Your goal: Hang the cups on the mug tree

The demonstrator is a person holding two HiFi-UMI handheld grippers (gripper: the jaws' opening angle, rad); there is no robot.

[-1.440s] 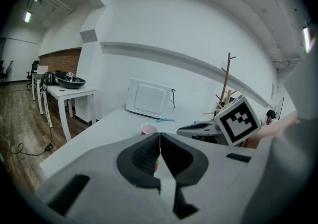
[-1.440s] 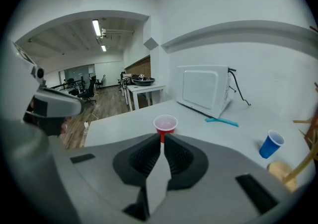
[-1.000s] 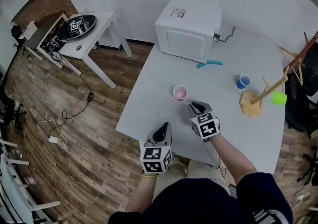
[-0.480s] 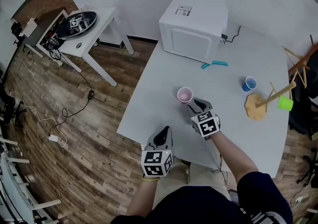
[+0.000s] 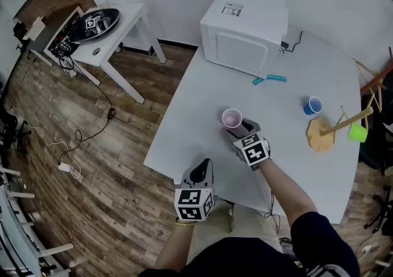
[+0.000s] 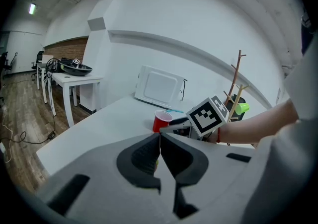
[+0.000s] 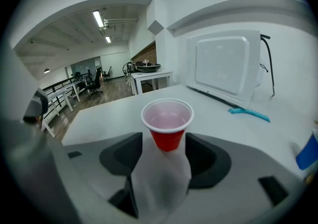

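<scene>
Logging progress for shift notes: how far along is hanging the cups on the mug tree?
Done: green cup hangs on the mug tree. In hand: the right gripper's jaws have just been opening, with the red cup standing between them, not gripped. Still to hang: red cup and blue cup, both on the table.

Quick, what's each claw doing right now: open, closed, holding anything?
Left claw: closed, empty.
Right claw: open, has just been opening; red cup between its tips, not gripped.

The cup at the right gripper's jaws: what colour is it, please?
The plastic cup is red outside, whitish inside; clearest in the right gripper view.
</scene>
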